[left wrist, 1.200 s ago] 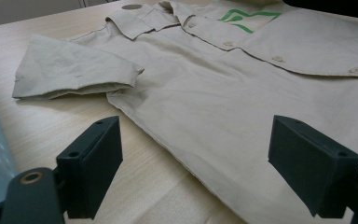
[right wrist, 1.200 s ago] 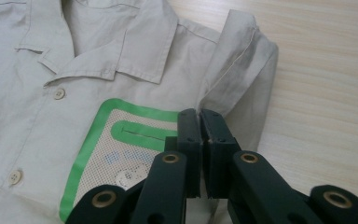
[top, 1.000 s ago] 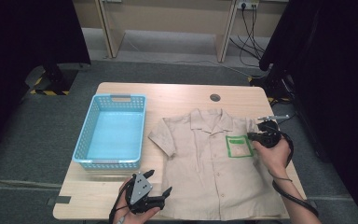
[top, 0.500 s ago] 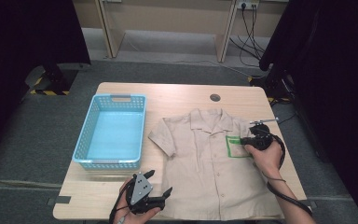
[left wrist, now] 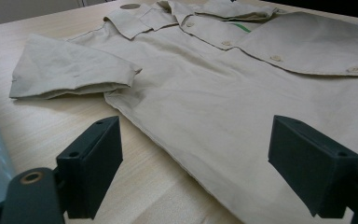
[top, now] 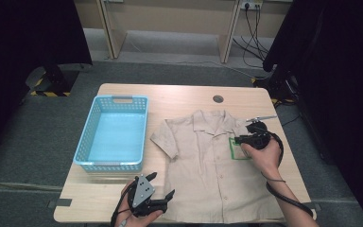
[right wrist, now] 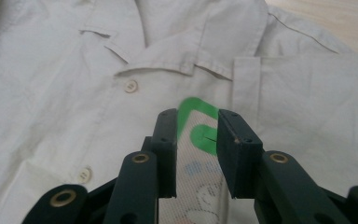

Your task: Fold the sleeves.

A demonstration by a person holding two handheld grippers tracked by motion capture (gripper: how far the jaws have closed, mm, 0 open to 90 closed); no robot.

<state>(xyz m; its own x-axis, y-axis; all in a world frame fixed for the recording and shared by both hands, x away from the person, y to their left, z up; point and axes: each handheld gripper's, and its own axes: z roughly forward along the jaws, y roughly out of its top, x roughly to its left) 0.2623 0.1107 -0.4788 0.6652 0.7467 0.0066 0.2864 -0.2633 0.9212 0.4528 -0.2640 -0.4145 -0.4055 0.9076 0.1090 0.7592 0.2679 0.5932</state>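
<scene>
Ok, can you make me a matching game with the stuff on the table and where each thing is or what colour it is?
Things:
1. basket
2. shirt
3. badge
4. left claw

Matches:
A. green-edged, on the shirt's chest
B. open wide, at the shirt's bottom edge
C. light blue, on the table's left side
D. beige, spread flat with buttons done up

Pairs: 1-C, 2-D, 3-A, 4-B

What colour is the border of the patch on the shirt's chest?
Green, around the patch on the beige shirt; it shows best in the right gripper view.
</scene>
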